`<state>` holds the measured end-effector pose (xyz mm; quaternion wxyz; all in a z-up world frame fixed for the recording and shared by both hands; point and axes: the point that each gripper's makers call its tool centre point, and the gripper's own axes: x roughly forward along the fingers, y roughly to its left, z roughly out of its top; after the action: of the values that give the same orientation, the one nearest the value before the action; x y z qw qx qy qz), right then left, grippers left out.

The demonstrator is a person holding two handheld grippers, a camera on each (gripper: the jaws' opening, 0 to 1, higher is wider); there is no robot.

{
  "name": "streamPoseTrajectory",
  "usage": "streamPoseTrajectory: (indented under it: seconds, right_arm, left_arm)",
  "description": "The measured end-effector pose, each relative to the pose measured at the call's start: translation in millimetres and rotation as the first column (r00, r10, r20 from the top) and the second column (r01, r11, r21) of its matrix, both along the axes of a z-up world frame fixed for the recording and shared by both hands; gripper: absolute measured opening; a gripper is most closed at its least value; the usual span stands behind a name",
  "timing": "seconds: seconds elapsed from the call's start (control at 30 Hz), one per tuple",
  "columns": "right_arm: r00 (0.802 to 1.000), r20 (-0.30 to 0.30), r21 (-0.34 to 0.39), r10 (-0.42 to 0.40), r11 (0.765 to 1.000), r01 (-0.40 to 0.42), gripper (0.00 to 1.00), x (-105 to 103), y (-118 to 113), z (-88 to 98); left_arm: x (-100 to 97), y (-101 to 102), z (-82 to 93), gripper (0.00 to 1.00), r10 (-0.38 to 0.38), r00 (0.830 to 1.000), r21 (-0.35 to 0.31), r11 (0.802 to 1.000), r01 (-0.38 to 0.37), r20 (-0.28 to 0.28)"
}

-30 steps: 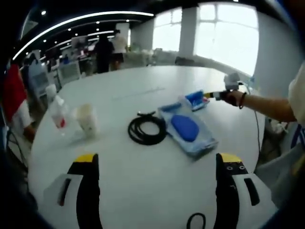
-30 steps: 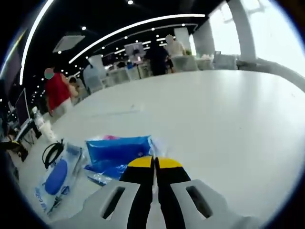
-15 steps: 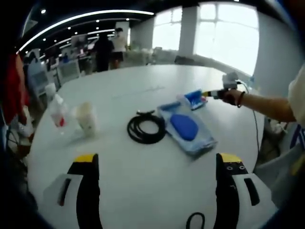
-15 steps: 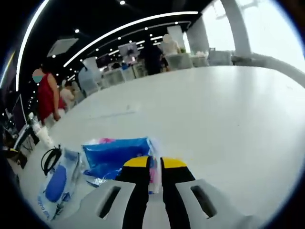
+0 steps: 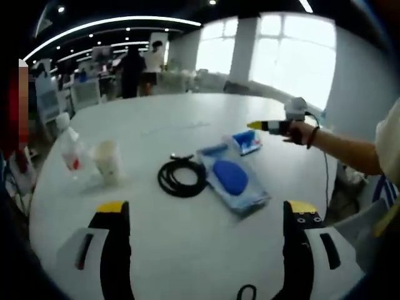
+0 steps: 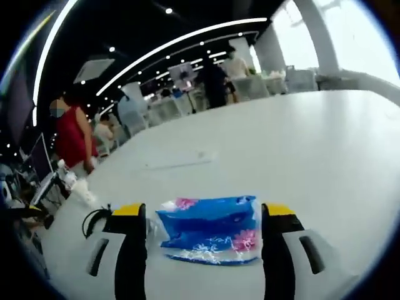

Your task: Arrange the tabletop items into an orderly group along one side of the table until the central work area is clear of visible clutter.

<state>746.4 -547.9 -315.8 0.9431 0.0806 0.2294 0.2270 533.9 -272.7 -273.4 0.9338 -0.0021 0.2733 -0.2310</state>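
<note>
Right gripper (image 6: 203, 234) spread around blue packet (image 6: 209, 228) | left gripper (image 5: 203, 219) spread, empty

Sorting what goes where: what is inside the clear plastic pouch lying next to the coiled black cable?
Inside the clear plastic pouch, beside the coiled black cable, lies a blue oval object. What that object is, and anything beneath it, cannot be made out.

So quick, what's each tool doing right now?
Left tool: open, holding nothing.
Right tool: open, the blue packet lying between its jaws.
</note>
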Motion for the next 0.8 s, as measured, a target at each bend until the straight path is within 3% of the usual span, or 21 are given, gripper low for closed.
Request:
streamPoseTrajectory:
  seconds: [0.13,0.43,0.8]
  right_arm:
    - [0.998,-0.001,-0.027,0.059,0.998,-0.059,0.87,-8.6,20.7,6.6]
    - [0.984,0.009,-0.038,0.178,0.983,-0.178,0.98,-38.7,73.3,27.7]
    - [0.94,0.01,-0.059,0.341,0.939,-0.34,0.99,-83.1,133.4,39.0]
  left_arm:
    - [-0.6,-1.5,3.3,1.0,-0.02,1.0,0.048,0.999,0.019,0.015]
    - [-0.4,-4.9,16.6,1.0,-0.032,0.998,0.035,0.999,0.03,0.046]
    - [-3.1,-3.7,28.9,1.0,-0.045,0.997,0.052,0.998,0.042,0.069]
